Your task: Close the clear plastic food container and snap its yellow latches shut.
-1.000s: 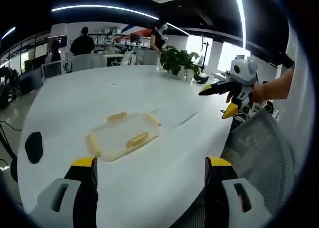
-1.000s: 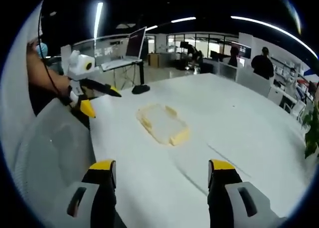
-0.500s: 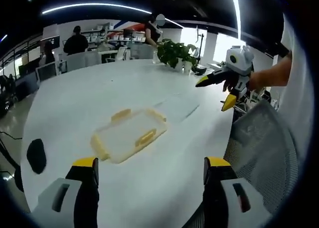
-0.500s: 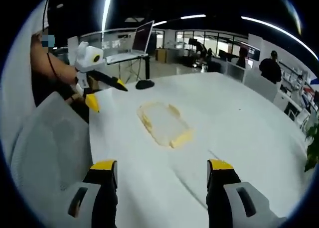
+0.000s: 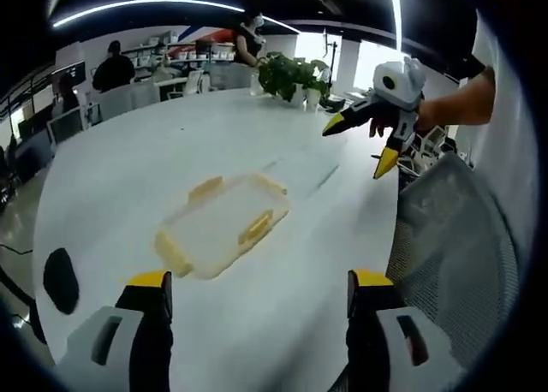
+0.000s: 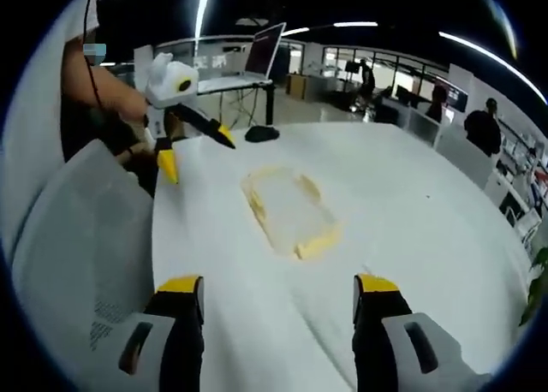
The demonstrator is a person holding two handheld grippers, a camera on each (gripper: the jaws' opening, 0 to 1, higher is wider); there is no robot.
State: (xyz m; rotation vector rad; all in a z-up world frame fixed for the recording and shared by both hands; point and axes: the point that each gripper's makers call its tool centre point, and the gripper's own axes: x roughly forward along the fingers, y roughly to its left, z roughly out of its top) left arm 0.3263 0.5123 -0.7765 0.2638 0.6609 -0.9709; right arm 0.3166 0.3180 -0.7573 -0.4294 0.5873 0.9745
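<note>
Clear flat plastic food container w/ yellow latches [image 5: 221, 224] lies ahead of left gripper [image 5: 257, 291] & right gripper [image 6: 278, 299]; both spread apart, empty; latching not begun.

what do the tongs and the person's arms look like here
Both are white-bodied tongs with black jaws capped in yellow. In the left gripper view the left tongs rise as grey-white housings with dark slots; the right tongs taper to pointed yellow tips. In the right gripper view the left tongs trail a thin dark cable along a bare forearm, no sleeve visible.
</note>
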